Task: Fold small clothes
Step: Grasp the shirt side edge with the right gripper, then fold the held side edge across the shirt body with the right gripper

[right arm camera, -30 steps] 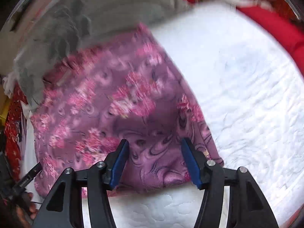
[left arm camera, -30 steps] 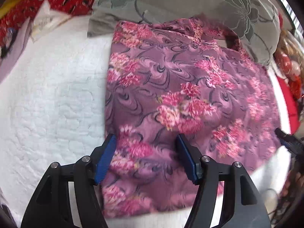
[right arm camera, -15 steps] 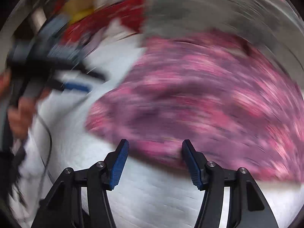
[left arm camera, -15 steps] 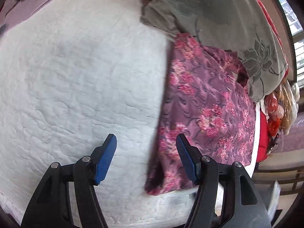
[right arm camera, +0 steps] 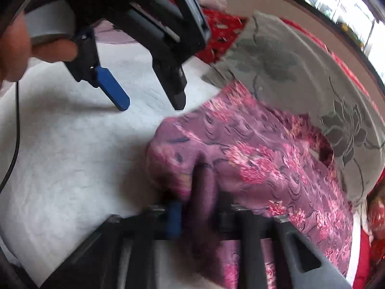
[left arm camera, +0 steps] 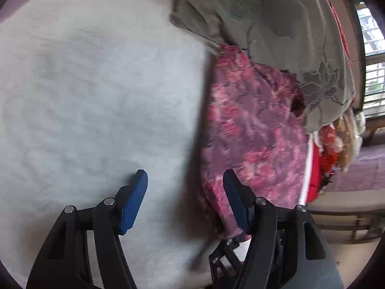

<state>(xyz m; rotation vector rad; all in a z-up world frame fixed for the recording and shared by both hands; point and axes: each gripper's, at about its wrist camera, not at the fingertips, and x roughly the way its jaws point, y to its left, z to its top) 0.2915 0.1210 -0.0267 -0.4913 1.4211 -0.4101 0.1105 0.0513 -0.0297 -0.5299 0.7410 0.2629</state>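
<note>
In the left wrist view, the left gripper (left arm camera: 185,201) is seen with its jaws spread wide and nothing between them, held above a white quilted bed cover (left arm camera: 96,96). The purple floral garment (left arm camera: 252,130) is laid on the cover to the right of the jaws, its near left edge just beside the right blue pad. A grey flower-patterned cloth (left arm camera: 288,24) is draped behind the garment and overlaps its far edge. Red fabric (left arm camera: 315,171) is seen at the garment's right side.

In the right wrist view, the right gripper (right arm camera: 199,214) is shown with its jaws clenched on a bunched edge of the purple floral garment (right arm camera: 264,159), the fabric being drawn down between the pads; the picture is blurred there. The left gripper (right arm camera: 149,98) is seen at upper left, released, its tips near the garment's far corner but apart from it. The holder's fingers (right arm camera: 53,49) are seen at its handle. The grey flower-patterned cloth (right arm camera: 300,72) lies behind the garment.
</note>
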